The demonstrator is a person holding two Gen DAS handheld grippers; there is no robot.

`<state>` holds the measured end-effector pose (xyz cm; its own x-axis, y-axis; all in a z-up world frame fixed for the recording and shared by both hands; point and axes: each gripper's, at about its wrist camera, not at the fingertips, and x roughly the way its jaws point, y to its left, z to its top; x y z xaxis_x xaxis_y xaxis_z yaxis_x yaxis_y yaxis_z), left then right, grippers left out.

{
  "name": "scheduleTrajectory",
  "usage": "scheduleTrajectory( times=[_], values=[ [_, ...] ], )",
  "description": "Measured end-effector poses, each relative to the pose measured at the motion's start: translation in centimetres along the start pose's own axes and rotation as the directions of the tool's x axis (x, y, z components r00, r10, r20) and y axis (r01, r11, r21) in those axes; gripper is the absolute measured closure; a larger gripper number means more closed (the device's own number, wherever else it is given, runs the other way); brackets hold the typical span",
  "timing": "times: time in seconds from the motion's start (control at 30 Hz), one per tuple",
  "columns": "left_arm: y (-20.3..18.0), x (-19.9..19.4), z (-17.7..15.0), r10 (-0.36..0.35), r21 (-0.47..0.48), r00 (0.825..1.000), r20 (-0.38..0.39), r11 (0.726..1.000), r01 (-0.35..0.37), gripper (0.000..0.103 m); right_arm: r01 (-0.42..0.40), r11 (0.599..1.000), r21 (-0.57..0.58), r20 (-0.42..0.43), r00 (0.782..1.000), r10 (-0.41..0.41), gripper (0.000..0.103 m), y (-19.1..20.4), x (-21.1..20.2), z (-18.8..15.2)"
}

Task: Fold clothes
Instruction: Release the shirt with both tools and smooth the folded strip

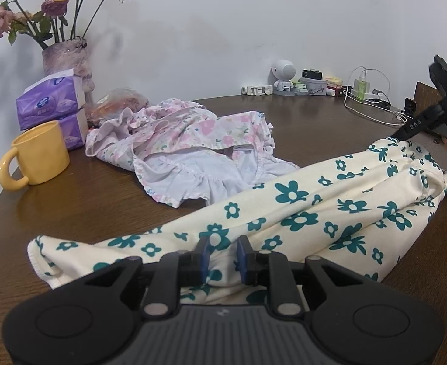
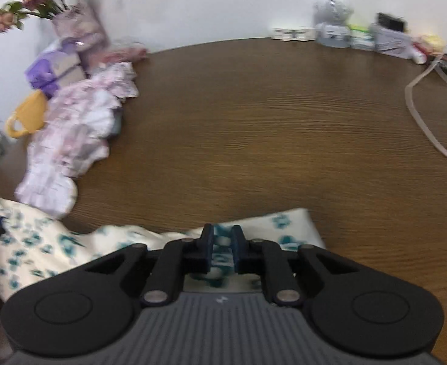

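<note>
The cream cloth (image 1: 299, 213) runs lower left to upper right, pinched between the left gripper (image 1: 222, 255) and the right gripper (image 2: 222, 245).

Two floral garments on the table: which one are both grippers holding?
The cream garment with teal flowers, pinched at each end; the pink-flowered garment lies crumpled and untouched beside the yellow mug.
</note>
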<state>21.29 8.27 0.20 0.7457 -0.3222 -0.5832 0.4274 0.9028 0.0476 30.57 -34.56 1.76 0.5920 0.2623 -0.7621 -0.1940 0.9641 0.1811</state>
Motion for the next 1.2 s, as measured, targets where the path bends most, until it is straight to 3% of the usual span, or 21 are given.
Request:
scheduleTrajectory(
  times=[0.03,0.1,0.2,0.23,0.3,0.4,0.47,0.6,0.63,0.73,0.97,1.2],
  values=[
    [0.0,0.0,0.1,0.000,0.005,1.000,-0.001,1.000,0.000,0.084,0.011,1.000,0.027,0.014,1.000,-0.011,0.090,-0.5,-0.3,-0.1],
    [-0.1,-0.5,0.4,-0.006,0.023,1.000,0.013,1.000,0.006,0.070,-0.022,0.997,0.077,0.071,0.997,0.016,0.089,-0.8,-1.8,-0.4],
    [-0.3,-1.9,1.2,-0.022,0.039,0.997,0.077,0.999,0.019,0.054,-0.125,0.992,0.017,0.156,0.980,0.121,0.080,2.0,-4.3,-1.0],
    [-0.5,-2.2,1.6,-0.036,0.042,0.995,0.090,0.999,0.032,0.053,-0.158,0.987,-0.006,0.180,0.971,0.157,0.074,3.0,-5.2,-1.2],
    [-1.3,-2.3,2.5,-0.073,0.057,0.992,0.099,0.996,0.068,0.053,-0.213,0.972,-0.099,0.171,0.959,0.227,0.073,6.5,-5.5,-1.7],
    [-3.1,-0.6,3.4,-0.130,0.103,0.990,0.052,0.987,0.124,0.054,-0.279,0.925,-0.258,0.094,0.946,0.311,0.073,12.4,-4.2,-2.5],
    [-4.1,0.9,3.8,-0.164,0.121,0.986,0.010,0.979,0.161,0.062,-0.249,0.911,-0.329,0.068,0.956,0.286,0.073,14.7,-2.9,-3.1],
    [-4.3,3.8,3.8,-0.177,0.060,0.983,-0.056,0.982,0.180,0.063,-0.193,0.864,-0.466,0.023,0.973,0.229,0.073,19.2,-0.4,-4.2],
    [-3.7,4.1,3.8,-0.177,0.031,0.982,-0.065,0.983,0.179,0.062,-0.180,0.867,-0.465,0.025,0.976,0.216,0.072,18.7,-0.3,-4.4],
    [-1.5,4.2,3.5,-0.181,-0.047,0.981,-0.075,0.983,0.177,0.062,-0.148,0.881,-0.450,0.034,0.983,0.182,0.054,16.6,-0.5,-4.8],
    [2.4,1.3,1.5,-0.061,-0.041,0.994,-0.096,0.998,0.057,0.063,-0.143,0.914,-0.379,0.062,0.982,0.180,0.053,12.1,-1.7,-5.4],
    [2.1,-0.8,1.5,-0.037,-0.016,0.998,-0.055,0.999,0.036,0.063,-0.160,0.933,-0.322,0.075,0.978,0.193,0.050,9.6,-2.4,-5.5]
  ],
)
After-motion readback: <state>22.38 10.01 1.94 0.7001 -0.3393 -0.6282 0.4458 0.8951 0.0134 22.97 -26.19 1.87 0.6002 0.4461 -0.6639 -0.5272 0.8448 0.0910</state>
